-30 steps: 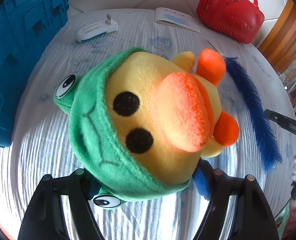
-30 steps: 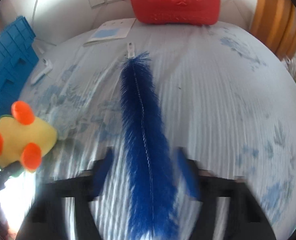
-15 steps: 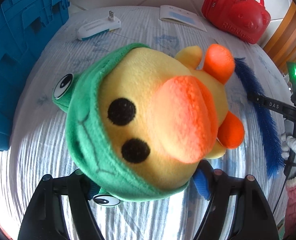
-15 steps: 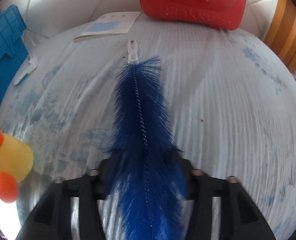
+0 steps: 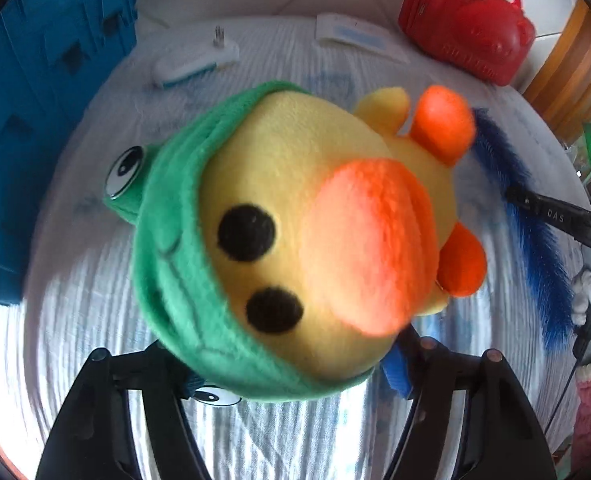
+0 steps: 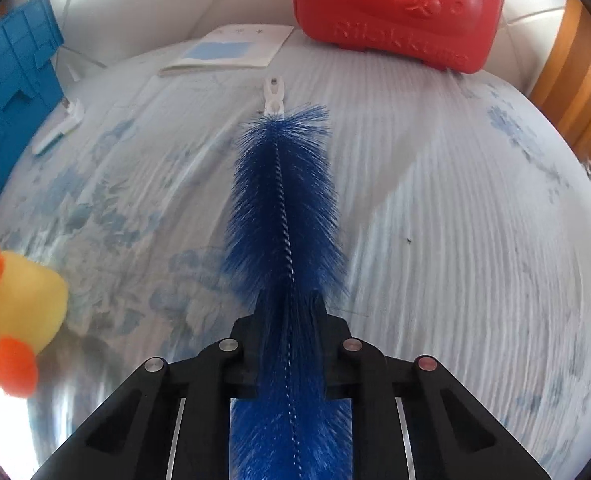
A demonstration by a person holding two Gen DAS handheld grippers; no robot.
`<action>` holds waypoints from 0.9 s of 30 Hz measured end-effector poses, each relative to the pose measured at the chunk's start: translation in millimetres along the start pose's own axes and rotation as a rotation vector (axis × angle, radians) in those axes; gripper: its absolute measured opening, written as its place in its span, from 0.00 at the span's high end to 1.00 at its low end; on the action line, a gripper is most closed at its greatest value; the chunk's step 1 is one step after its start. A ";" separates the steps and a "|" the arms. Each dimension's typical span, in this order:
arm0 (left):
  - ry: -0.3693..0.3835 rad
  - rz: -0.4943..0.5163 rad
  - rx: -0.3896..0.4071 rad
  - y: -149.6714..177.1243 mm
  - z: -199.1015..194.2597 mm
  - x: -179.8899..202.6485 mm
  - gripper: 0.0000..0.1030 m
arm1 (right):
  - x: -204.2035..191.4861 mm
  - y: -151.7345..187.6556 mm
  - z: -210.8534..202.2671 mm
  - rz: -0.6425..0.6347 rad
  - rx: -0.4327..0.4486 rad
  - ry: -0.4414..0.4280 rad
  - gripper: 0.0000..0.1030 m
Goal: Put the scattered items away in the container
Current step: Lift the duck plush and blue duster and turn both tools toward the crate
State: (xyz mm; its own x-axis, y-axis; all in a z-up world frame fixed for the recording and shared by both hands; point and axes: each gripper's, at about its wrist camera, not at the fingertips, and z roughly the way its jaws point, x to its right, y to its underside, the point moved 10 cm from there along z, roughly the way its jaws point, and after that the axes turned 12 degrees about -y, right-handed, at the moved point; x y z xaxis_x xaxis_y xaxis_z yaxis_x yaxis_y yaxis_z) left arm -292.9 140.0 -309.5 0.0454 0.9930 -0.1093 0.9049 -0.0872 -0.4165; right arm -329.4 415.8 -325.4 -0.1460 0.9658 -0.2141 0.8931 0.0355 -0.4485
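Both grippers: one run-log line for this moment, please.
left gripper: shut on plush duck | right gripper: shut on blue brush | blue crate: not reached

We count 1 plush duck [image 5: 295,240], 1 blue bottle brush [image 6: 283,208], 1 red case [image 6: 399,8], 1 blue crate [image 6: 11,76], 1 booklet [image 6: 227,50], 1 white plug-in device [image 5: 195,62] and 2 grippers [image 5: 291,380] [image 6: 287,308].

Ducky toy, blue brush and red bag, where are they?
ducky toy [image 5: 335,236], left wrist view, on its orange beak.
blue brush [image 6: 283,200], right wrist view, on its twisted wire spine.
red bag [image 6: 399,8], right wrist view, on its bear face.
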 end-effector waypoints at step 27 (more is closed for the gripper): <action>-0.094 -0.216 0.201 59.8 -166.0 -85.6 0.34 | -172.1 58.6 -146.1 -0.252 0.089 -0.240 0.83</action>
State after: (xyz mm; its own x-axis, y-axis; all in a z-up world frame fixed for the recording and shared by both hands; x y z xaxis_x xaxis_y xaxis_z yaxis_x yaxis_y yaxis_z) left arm -172.3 63.1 -175.3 -0.1861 0.9795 -0.0777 0.7873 0.1013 -0.6082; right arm -189.8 289.1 -188.0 -0.4623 0.8414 -0.2799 0.7770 0.2323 -0.5851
